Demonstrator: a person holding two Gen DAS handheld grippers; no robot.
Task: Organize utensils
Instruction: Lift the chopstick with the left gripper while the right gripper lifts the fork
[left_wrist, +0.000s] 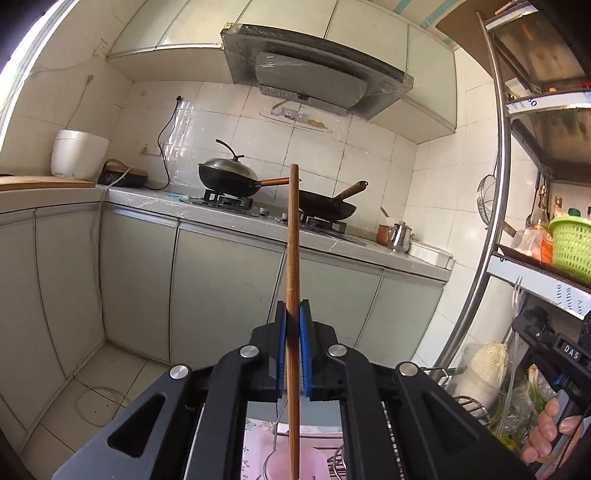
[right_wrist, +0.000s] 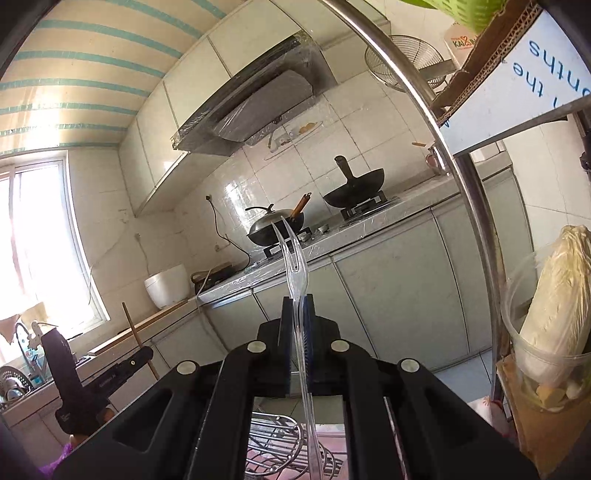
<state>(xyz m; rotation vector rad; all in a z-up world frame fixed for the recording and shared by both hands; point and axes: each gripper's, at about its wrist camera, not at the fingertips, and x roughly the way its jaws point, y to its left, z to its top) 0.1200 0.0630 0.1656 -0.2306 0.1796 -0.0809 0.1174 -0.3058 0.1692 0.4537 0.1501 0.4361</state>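
My left gripper is shut on a brown wooden chopstick, which stands upright between the blue pads and reaches from below the jaws up past the stove. My right gripper is shut on a clear plastic fork, tines up, its handle running down below the jaws. The left gripper with its chopstick also shows at the lower left of the right wrist view. The right gripper body shows at the right edge of the left wrist view. A wire utensil rack lies below the right gripper.
A kitchen counter with a lidded wok and a second wok runs across the back. A metal shelf unit with a green basket stands on the right. A cabbage in a clear tub sits close right.
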